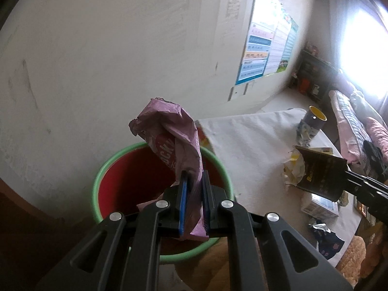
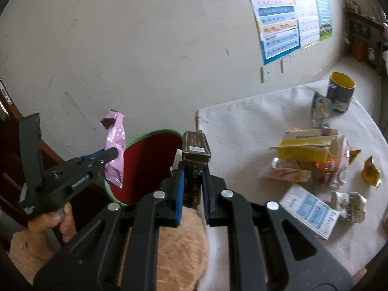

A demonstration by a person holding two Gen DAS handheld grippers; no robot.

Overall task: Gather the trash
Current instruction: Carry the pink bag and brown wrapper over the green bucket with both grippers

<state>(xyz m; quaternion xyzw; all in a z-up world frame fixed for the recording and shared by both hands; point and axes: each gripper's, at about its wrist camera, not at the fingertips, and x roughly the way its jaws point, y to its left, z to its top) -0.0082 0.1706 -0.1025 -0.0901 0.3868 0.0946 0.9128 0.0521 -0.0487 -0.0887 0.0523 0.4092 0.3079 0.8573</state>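
My left gripper [image 1: 195,181] is shut on a crumpled pink wrapper [image 1: 169,131] and holds it over the red bucket with a green rim [image 1: 126,181]. In the right wrist view the left gripper [image 2: 114,155] holds the pink wrapper [image 2: 115,145] at the bucket's [image 2: 150,165] left edge. My right gripper [image 2: 191,177] is shut on a dark brown box [image 2: 194,160], upright, just right of the bucket. The brown box [image 1: 320,174] also shows in the left wrist view.
A white-covered table [image 2: 242,126] holds a pile of trash: yellow cartons [image 2: 305,145], a blue-and-white box [image 2: 310,211], a yellow wrapper [image 2: 371,172], crumpled paper [image 2: 351,203]. A dark mug with yellow inside [image 2: 339,92] stands at the far edge. A wall lies behind the bucket.
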